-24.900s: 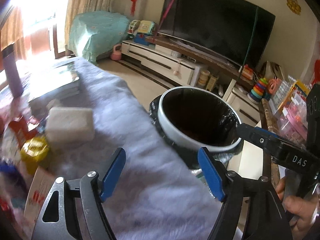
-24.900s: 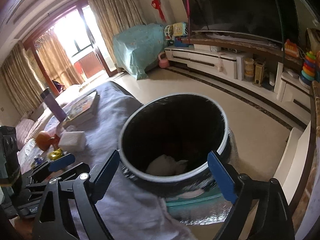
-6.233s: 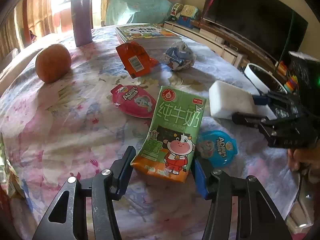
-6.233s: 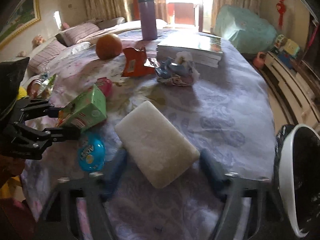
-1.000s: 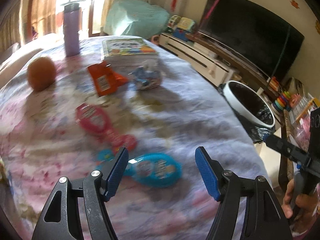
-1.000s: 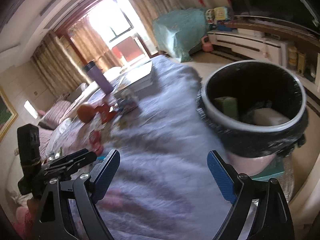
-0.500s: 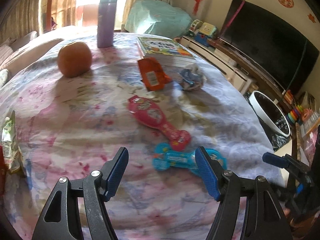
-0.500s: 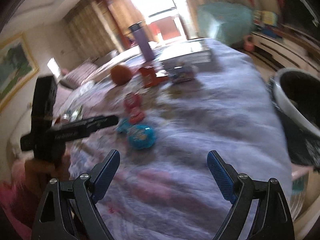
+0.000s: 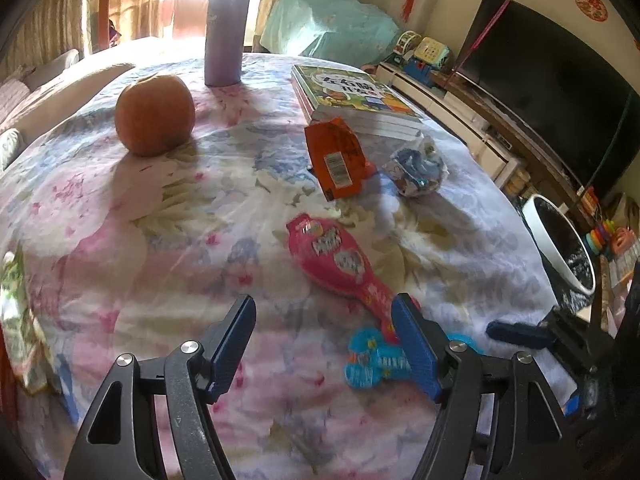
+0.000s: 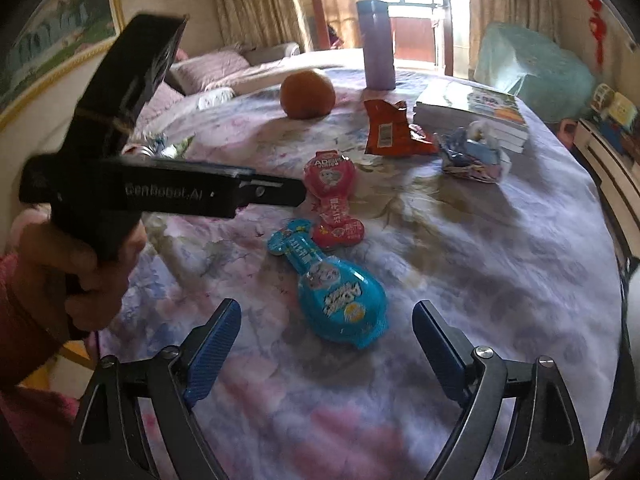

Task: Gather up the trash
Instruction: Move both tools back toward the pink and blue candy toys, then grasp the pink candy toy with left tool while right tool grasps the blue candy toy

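Observation:
A blue snack pack [image 10: 334,288] lies on the flowered tablecloth just ahead of my open, empty right gripper [image 10: 326,350]; it also shows in the left wrist view [image 9: 376,356]. A pink snack pack [image 9: 340,258] lies beyond it, also in the right wrist view [image 10: 334,196]. My left gripper [image 9: 326,346] is open and empty, low over the cloth, its right finger in front of the blue pack. An orange wrapper [image 9: 336,156] and a crumpled blue-white wrapper [image 9: 418,168] lie farther back. The white-rimmed trash bin [image 9: 560,240] stands off the table's right edge.
An orange fruit [image 9: 154,114], a purple bottle [image 9: 226,28] and a stack of books [image 9: 352,98] stand at the far side. A green wrapper [image 9: 16,312] lies at the left edge. A TV and toy shelves line the right wall.
Both grippers swung from the bin back over the table. My left gripper came lower and closer to the pink and blue packs. My right gripper now faces the blue pack.

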The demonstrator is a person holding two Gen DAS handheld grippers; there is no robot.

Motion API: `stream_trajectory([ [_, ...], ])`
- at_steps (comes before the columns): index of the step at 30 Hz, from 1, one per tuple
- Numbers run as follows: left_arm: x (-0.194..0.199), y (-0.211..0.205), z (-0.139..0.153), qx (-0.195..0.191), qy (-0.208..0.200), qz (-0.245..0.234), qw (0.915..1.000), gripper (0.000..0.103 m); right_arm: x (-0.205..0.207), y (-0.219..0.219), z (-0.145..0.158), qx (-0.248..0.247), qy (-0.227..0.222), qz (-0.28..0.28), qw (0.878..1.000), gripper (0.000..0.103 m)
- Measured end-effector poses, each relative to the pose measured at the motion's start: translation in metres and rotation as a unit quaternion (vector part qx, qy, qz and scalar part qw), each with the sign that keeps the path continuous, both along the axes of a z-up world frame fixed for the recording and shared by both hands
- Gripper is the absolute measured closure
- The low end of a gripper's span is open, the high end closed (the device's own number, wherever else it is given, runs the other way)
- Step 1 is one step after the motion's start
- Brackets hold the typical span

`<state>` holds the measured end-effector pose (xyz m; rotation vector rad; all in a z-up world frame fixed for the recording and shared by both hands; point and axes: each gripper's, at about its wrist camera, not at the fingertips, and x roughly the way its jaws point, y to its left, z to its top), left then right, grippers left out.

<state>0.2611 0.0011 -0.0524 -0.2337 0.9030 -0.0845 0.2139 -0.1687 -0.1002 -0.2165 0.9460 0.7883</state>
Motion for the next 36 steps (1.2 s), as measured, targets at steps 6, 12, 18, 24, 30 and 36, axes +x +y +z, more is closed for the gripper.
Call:
stream_trajectory([
  [6, 0.027, -0.004, -0.010, -0.005, 0.014, 0.000, 0.9999, 0.033, 0.013, 0.005, -0.011, -0.019, 0.013, -0.005, 1.000, 0.052],
  [12, 0.039, -0.023, -0.023, 0.024, 0.012, -0.030, 0.9992, 0.051, -0.001, -0.014, -0.006, -0.033, 0.000, -0.024, 0.999, 0.058],
  [18, 0.039, -0.027, -0.026, 0.016, 0.002, -0.051, 0.9985, 0.060, -0.013, -0.074, 0.001, -0.015, 0.013, -0.110, 0.994, 0.058],
  [24, 0.032, -0.060, -0.024, 0.020, 0.020, -0.164, 0.9861, 0.060, -0.008, -0.131, 0.001, 0.016, 0.034, -0.232, 0.972, 0.058],
  [30, 0.027, -0.084, -0.025, 0.053, 0.025, -0.204, 0.9773, 0.058, -0.008, -0.127, 0.005, 0.029, 0.029, -0.213, 0.976, 0.042],
  [36, 0.024, -0.075, -0.029, 0.007, 0.016, -0.133, 0.9909, 0.055, -0.005, -0.125, 0.007, 0.011, 0.007, -0.193, 0.981, 0.035],
])
